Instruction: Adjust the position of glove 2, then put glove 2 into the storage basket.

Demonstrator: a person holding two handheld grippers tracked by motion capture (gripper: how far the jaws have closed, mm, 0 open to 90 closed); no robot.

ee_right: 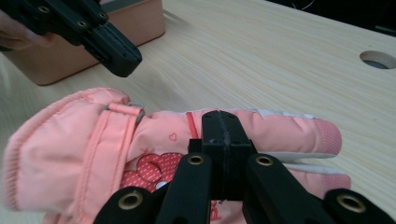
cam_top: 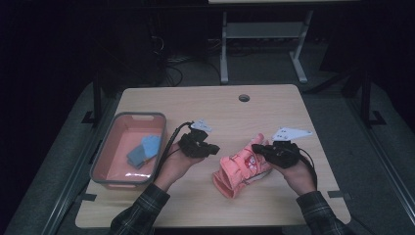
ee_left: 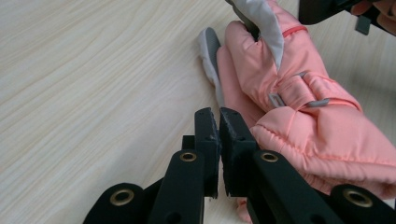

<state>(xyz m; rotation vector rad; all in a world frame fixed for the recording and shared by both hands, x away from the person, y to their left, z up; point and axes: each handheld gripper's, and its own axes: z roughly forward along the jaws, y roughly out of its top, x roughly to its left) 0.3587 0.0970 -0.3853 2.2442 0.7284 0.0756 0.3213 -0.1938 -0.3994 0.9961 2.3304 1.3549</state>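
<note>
A pink padded glove with a strap and a red printed patch lies right of the table's middle. My right gripper reaches onto it from the right. In the right gripper view its jaws are pressed together on the back of the glove, pinching its fabric. My left gripper hovers just left of the glove. Its jaws stand almost together with nothing between them, right beside the glove's cuff. White-and-grey palm fabric shows along the glove's far edge, perhaps a second glove underneath.
A pink bin with a grey rim stands at the table's left and holds folded blue cloth items. Its wall lies behind my left gripper. A round cable hole sits near the far edge.
</note>
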